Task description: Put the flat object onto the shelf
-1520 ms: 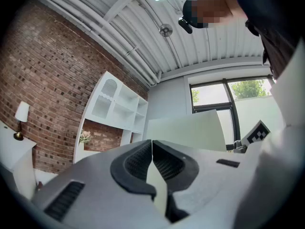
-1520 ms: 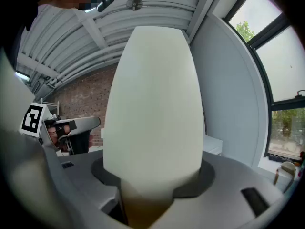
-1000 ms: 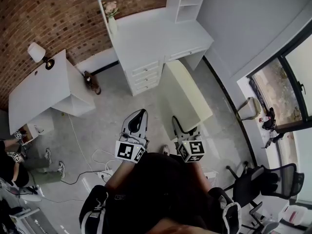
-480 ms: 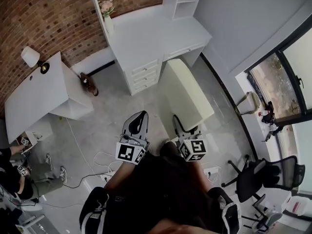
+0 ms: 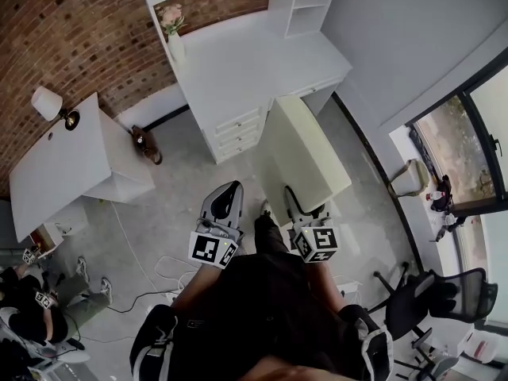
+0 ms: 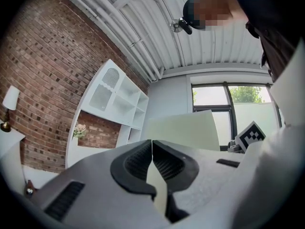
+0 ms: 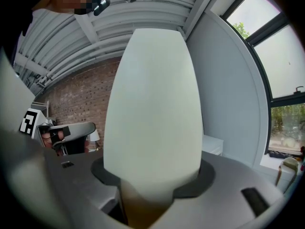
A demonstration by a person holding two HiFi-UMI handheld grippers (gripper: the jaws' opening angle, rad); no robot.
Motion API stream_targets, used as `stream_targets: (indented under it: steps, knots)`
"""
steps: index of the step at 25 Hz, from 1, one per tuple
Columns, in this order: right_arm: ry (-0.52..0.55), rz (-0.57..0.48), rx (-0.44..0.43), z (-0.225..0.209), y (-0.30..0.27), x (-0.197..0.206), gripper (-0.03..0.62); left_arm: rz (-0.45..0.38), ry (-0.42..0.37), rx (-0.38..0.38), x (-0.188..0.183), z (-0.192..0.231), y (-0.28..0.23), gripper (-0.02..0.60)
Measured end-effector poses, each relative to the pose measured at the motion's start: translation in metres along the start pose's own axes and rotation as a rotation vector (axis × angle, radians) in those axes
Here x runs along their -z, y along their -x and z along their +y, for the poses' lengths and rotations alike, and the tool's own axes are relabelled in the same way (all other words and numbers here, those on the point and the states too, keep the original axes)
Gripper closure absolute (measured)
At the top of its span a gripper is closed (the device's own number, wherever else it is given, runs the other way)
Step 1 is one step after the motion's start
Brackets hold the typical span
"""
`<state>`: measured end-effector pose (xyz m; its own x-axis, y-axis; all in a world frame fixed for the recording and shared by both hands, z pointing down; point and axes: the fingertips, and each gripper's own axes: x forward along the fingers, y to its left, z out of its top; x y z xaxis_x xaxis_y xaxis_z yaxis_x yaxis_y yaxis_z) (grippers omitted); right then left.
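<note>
A flat pale cream board [image 5: 305,153] stands on edge between my right gripper's jaws, reaching out over the grey floor toward the white desk [image 5: 246,70]. My right gripper [image 5: 290,198] is shut on the board's near end. In the right gripper view the board [image 7: 152,104] fills the middle. My left gripper [image 5: 229,187] hangs beside it on the left, shut with nothing held; its pads [image 6: 138,159] meet at the tips. The white shelf unit [image 5: 311,2] rises at the desk's back; the left gripper view shows its cubbies [image 6: 119,97] against the brick wall.
A vase of flowers [image 5: 173,32] stands on the desk. A small white table [image 5: 67,161] with a lamp [image 5: 46,101] is at left, a brown object [image 5: 148,144] and cables [image 5: 155,256] on the floor. Another person [image 5: 32,316] crouches lower left. Office chair [image 5: 436,292] at right.
Both grippers and the board have moved forward toward the desk. The floor objects and the crouching person slid down the picture. A foot now shows between the grippers.
</note>
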<state>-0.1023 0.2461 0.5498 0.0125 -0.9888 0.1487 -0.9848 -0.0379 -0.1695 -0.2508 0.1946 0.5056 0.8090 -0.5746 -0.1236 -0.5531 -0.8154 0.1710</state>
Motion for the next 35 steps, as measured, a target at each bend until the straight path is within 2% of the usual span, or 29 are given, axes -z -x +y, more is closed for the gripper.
stream_targets:
  steps: [6, 11, 15, 22, 28, 35]
  knots:
    - [0.022, -0.024, -0.042, -0.053, -0.066, -0.026, 0.312, -0.015, -0.03, -0.015, -0.006, 0.018, -0.087, 0.568]
    - [0.038, -0.018, -0.086, -0.102, -0.119, -0.054, 0.313, -0.008, -0.02, -0.052, -0.005, 0.029, -0.16, 0.568]
    - [0.043, -0.025, -0.109, -0.134, -0.155, -0.071, 0.312, -0.016, -0.039, -0.095, -0.011, 0.041, -0.2, 0.568]
    - [0.015, -0.031, -0.132, -0.157, -0.206, -0.087, 0.313, 0.008, -0.046, -0.156, -0.012, 0.079, -0.241, 0.568]
    - [0.042, -0.014, -0.139, -0.172, -0.266, -0.095, 0.313, 0.008, -0.029, -0.132, -0.002, 0.111, -0.301, 0.568]
    - [0.087, -0.022, -0.148, -0.191, -0.36, -0.13, 0.313, -0.037, -0.028, -0.113, -0.018, 0.174, -0.384, 0.568]
